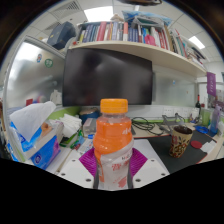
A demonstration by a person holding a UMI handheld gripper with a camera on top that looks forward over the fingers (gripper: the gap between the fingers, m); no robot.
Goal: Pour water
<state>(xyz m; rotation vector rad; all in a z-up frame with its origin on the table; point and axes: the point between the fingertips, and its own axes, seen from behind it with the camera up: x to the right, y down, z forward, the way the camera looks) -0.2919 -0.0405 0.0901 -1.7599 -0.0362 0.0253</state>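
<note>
An orange-capped bottle (112, 140) of orange drink with a pale label stands upright between my fingers, filling the space just ahead of the camera. My gripper (112, 165) is shut on the bottle; both magenta pads (88, 160) press against its sides. A patterned brown cup (181, 139) stands on the white desk (155, 160) to the right of the bottle, beyond the fingers.
A dark monitor (105, 75) stands behind the bottle under a shelf of books (135, 35). A tissue box (35, 135) and crumpled white paper (68, 125) lie to the left. Cables and small items sit at the right.
</note>
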